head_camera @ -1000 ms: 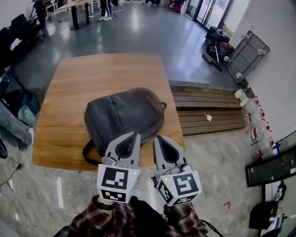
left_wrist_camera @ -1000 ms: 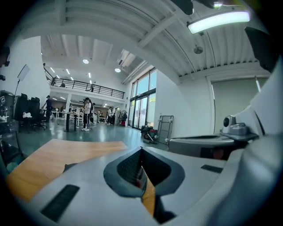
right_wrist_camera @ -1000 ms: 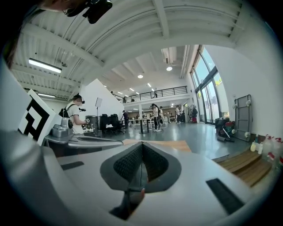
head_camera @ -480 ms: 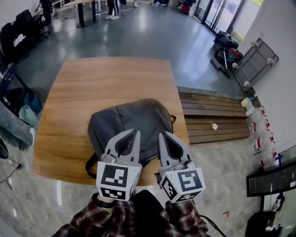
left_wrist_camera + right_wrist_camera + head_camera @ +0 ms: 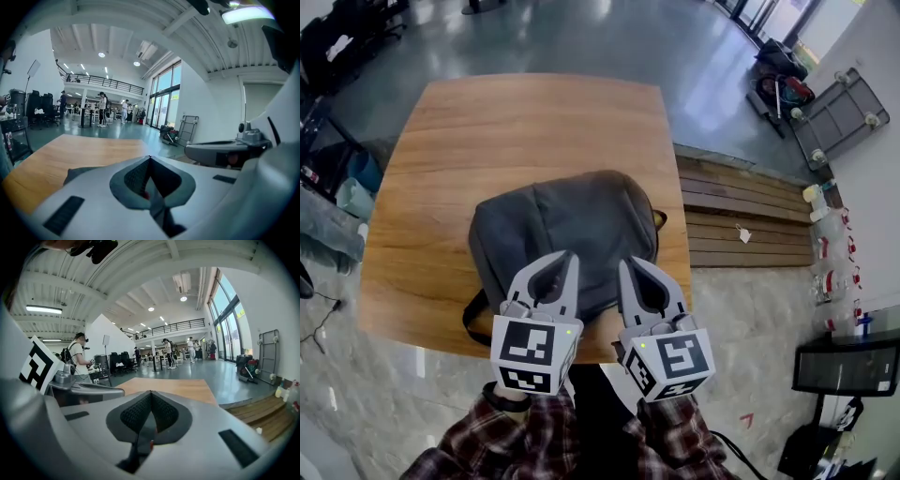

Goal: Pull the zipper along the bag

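Observation:
A dark grey backpack [image 5: 558, 230] lies flat on the wooden table [image 5: 487, 122], near its front right corner, with a strap loop at its near left. Its zipper is not clear from here. My left gripper [image 5: 564, 260] hovers above the bag's near edge, jaws shut and empty. My right gripper [image 5: 628, 265] hangs beside it, also shut with nothing held. In the left gripper view a corner of the backpack [image 5: 77, 173] shows past the closed left gripper [image 5: 150, 157]; the right gripper view shows only the closed right gripper [image 5: 151, 393] and the tabletop [image 5: 168, 385].
A low wooden platform [image 5: 741, 225] adjoins the table's right side. Bottles [image 5: 830, 253] and a metal cart [image 5: 839, 112] stand by the right wall. Bags and chairs [image 5: 337, 178] crowd the left. People stand far off in the hall.
The view has shifted closer over the table, so the backpack sits higher and nearer. Both grippers stay shut, side by side, now slightly farther over the bag's near edge.

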